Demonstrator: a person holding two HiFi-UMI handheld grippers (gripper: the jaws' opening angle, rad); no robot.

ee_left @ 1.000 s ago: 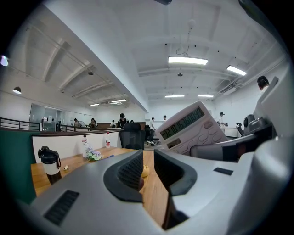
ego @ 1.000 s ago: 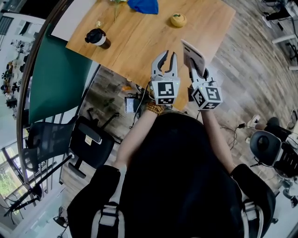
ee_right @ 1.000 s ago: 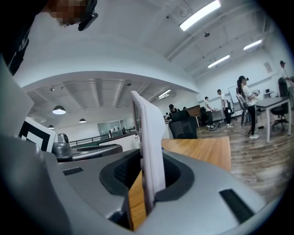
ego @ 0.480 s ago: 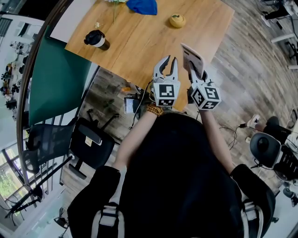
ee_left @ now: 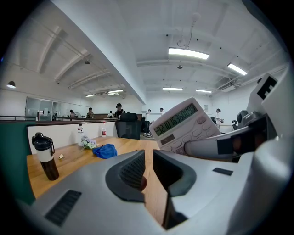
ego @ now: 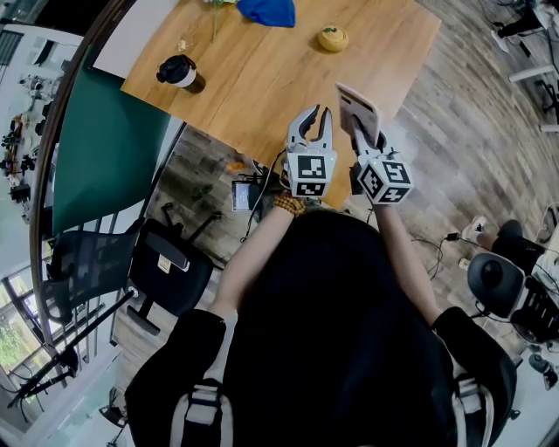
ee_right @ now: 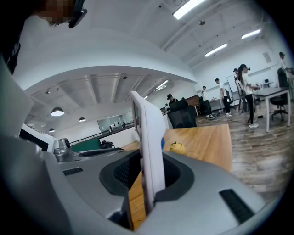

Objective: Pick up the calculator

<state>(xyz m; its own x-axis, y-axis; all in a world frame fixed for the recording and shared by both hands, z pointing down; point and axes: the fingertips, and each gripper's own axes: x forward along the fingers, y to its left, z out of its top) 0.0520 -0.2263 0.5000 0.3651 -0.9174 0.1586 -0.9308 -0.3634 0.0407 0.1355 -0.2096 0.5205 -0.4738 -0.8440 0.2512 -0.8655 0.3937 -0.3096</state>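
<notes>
The white calculator (ego: 357, 108) is clamped upright in my right gripper (ego: 367, 138), above the near edge of the wooden table (ego: 262, 83). In the right gripper view the calculator (ee_right: 149, 142) stands edge-on, and my right gripper (ee_right: 148, 181) is shut on its lower end. My left gripper (ego: 314, 117) hovers just left of it over the same edge. Its jaws are closing to a narrow gap with nothing between them. The left gripper view shows the calculator (ee_left: 181, 123) from the front, display lit, to the right of my left gripper (ee_left: 148, 169).
On the table stand a black tumbler (ego: 181, 72), a blue cloth (ego: 268, 10) and a small yellow object (ego: 333, 37). A green partition (ego: 105, 148) and a black office chair (ego: 144, 266) are on the left. People stand in the far background.
The left gripper's jaws have drawn closer together. Both grippers and the calculator have sunk a little toward the table edge.
</notes>
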